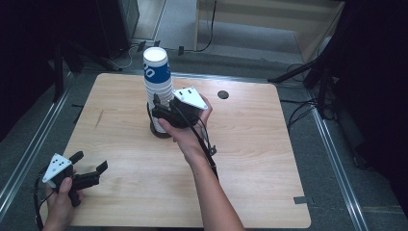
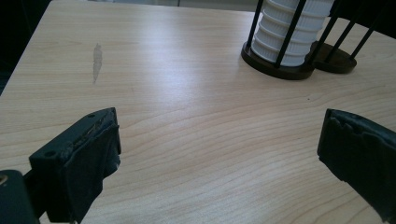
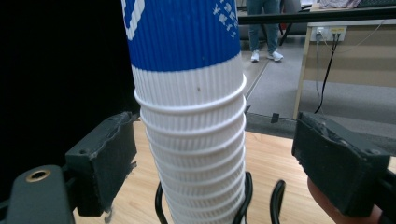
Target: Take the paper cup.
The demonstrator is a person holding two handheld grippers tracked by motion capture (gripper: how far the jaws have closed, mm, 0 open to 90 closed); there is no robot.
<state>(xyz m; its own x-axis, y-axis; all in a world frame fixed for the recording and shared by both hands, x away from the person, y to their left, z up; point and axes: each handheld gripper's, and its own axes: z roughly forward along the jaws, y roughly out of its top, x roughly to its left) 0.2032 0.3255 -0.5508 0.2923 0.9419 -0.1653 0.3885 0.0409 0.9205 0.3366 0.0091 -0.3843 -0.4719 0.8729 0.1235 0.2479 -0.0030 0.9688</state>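
Black padded jaws of the right gripper (image 3: 212, 163) stand apart on either side of the stack of paper cups (image 3: 191, 130), with a clear gap between each pad and the ribbed wall, so nothing is gripped yet; the stack rises upright out of a dark wire holder (image 1: 159, 129) near the middle of the wooden table (image 1: 250, 159), its top cup (image 1: 157, 65) banded in blue; the right hand (image 1: 185, 126) brings the gripper in from the side, at the white lower cups. Judged by look, these cups are light, thin-walled and easily crushed, and nested ones tend to cling; a gentle pinch just under a rolled rim would likely serve best. Off at the near left corner, the left gripper (image 1: 89, 168) rests with jaws wide and empty above bare wood.
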